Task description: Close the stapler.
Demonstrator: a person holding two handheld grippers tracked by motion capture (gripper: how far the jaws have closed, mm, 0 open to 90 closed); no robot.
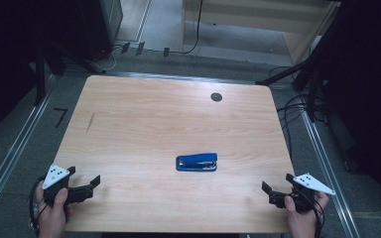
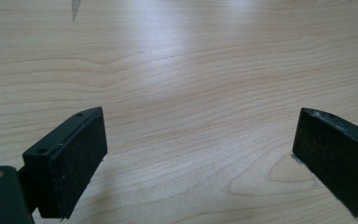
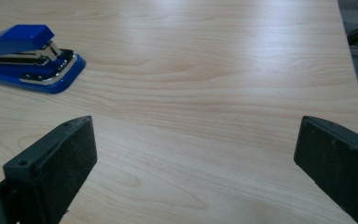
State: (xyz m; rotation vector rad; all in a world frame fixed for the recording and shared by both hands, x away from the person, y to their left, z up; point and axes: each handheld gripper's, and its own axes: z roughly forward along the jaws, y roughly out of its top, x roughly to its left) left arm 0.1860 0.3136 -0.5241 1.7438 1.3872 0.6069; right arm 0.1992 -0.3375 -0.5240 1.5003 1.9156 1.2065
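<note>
Both claws, left [image 1: 85,186] and right [image 1: 276,191], gape empty; a careless grab could skid the stapler [image 1: 196,162] across the slick surface [image 1: 144,119].

Surface [image 1: 144,124]: pale wood-grain laminate, smooth, with a soft sheen.
Stapler [image 1: 196,162]: glossy blue plastic shell, bright metal parts inside.
Left tool [image 1: 85,182]: matt black pads, finely rough.
Right tool [image 1: 277,187]: matt black pads, grainy.

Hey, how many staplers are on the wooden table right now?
1. The blue stapler lies flat near the middle of the light wooden table, toward the person's side, between the open left gripper and right gripper, touching neither.
</note>
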